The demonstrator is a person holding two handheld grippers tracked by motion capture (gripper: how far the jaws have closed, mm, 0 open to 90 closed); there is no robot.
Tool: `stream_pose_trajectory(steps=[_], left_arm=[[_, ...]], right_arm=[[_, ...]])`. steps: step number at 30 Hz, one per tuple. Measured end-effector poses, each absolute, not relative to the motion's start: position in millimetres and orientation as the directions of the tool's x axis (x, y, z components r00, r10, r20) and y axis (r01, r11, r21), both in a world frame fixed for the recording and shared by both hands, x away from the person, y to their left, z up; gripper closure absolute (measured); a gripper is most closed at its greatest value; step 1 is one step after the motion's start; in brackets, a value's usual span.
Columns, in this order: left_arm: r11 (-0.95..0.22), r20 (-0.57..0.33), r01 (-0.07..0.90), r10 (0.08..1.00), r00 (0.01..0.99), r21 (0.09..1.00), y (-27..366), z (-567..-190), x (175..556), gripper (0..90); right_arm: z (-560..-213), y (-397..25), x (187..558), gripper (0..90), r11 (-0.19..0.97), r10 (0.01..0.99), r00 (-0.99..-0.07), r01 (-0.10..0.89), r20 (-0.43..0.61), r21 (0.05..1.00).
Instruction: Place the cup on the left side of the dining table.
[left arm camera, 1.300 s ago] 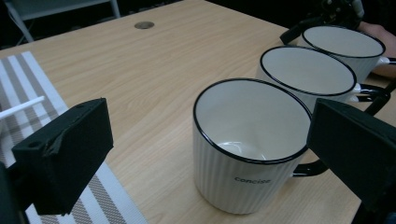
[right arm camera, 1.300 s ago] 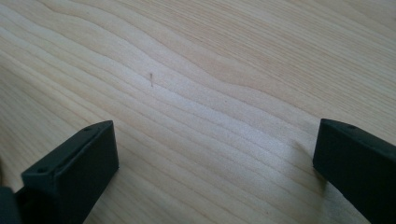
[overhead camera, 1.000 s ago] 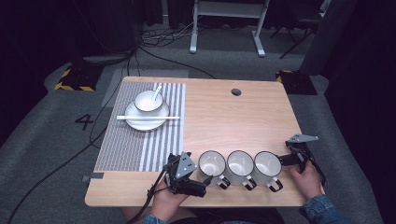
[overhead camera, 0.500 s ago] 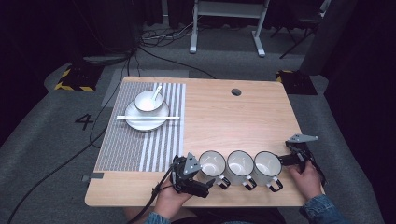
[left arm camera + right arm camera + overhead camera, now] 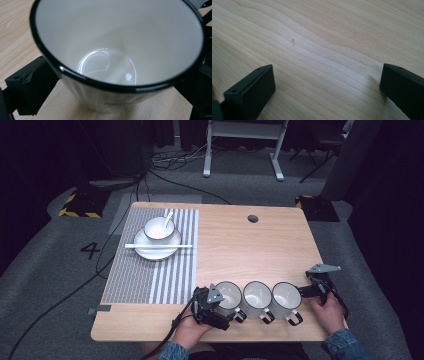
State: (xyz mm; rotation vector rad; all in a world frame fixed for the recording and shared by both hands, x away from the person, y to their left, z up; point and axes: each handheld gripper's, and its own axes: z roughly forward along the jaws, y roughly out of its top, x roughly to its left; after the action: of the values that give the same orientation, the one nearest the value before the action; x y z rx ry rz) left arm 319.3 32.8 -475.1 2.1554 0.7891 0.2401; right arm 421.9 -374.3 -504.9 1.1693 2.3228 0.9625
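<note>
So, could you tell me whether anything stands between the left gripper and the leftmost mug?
Nothing visible does: the left gripper already has its jaws on either side of the leftmost mug, which is empty and stands on the wooden table.

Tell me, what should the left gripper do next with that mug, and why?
Probably close the jaws on the left mug. The left gripper already has it between its open jaws, one black jaw on each side, and the mug is empty and upright on the table. A gentle squeeze first would likely give a firm hold for a later lift. The right gripper rests open over bare wood.
</note>
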Motion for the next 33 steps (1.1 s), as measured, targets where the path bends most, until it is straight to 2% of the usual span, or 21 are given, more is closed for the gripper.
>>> stream_pose_trajectory(steps=[7,14,20,25,33], left_arm=[[-0.475,-0.102,0.474,0.618,0.779,0.741,27.3,-484.0,324.5,0.5],[-0.407,-0.143,0.479,0.628,0.765,0.778,25.7,-492.1,327.2,0.0],[-0.381,-0.106,0.426,0.630,0.769,0.821,24.8,-496.9,324.7,0.6],[-0.371,-0.112,0.428,0.633,0.766,0.824,23.9,-497.9,323.3,1.5],[-0.380,-0.068,0.399,0.647,0.759,0.834,23.0,-497.2,320.7,2.3]], right_arm=[[-505.0,-374.2,421.7,0.2,0.423,0.808,-0.589,0.557,-0.019,0.715],[-505.2,-374.1,421.6,0.2,0.422,0.809,-0.588,0.556,-0.021,0.716],[-505.1,-374.3,421.5,0.2,0.423,0.808,-0.589,0.556,-0.020,0.715],[-505.1,-374.1,421.2,0.2,0.422,0.810,-0.587,0.558,-0.020,0.715],[-505.0,-374.1,421.1,0.2,0.422,0.810,-0.587,0.558,-0.020,0.715]])
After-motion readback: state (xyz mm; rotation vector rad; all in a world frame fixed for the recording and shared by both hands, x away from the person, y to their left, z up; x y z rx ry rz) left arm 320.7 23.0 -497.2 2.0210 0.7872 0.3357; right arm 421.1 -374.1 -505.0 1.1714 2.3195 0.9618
